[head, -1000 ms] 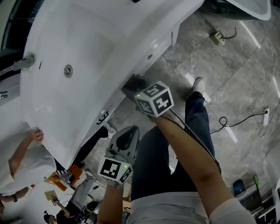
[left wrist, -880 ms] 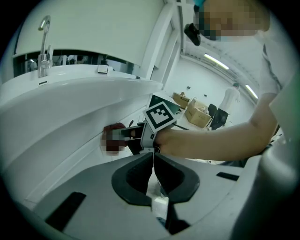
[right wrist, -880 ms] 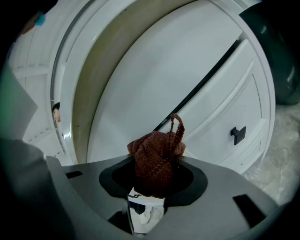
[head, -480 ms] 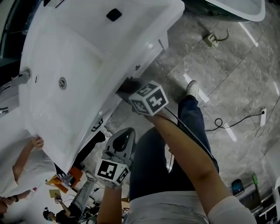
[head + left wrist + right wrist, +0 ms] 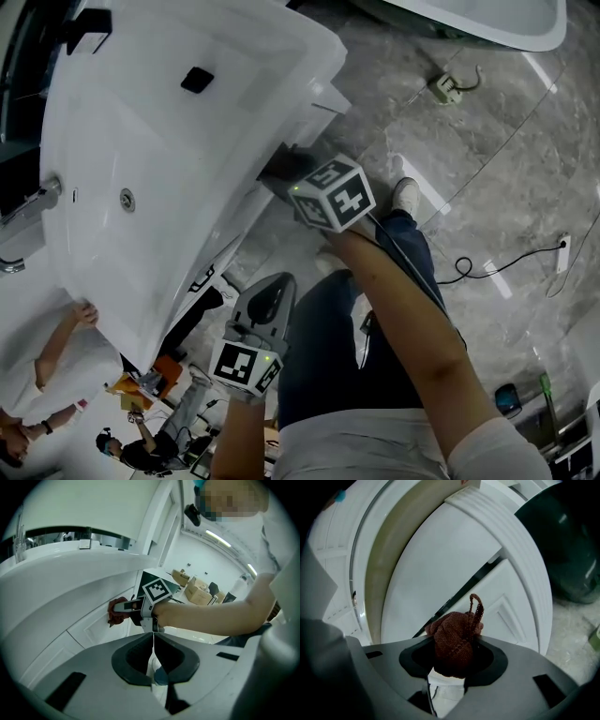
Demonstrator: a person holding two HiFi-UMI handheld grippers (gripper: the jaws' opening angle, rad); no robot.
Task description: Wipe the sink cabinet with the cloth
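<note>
We are holding the right gripper point(image 5: 279, 172) up to the front of the sink cabinet point(image 5: 314, 103), just under the rim of the cabinet's white basin point(image 5: 159, 112). Its jaws are clamping a bunched reddish-brown cloth point(image 5: 454, 641), with a thin loop of the fabric sticking up above the bundle. The cloth is pressing against the cabinet's white panelled door point(image 5: 440, 559), right beside the dark gap that runs between two of the cabinet's panels. From the left gripper view, we are seeing the same cloth point(image 5: 117, 611) touching the cabinet front point(image 5: 70, 620) below the overhanging basin, with the right gripper point(image 5: 133, 607) reaching in from the side away from the cabinet.

We are keeping the left gripper point(image 5: 269, 298) well apart from the cabinet, lower down and out in front of it, over the grey marble floor point(image 5: 487, 169). Its jaws are resting together, with nothing between them point(image 5: 153, 667).
</note>
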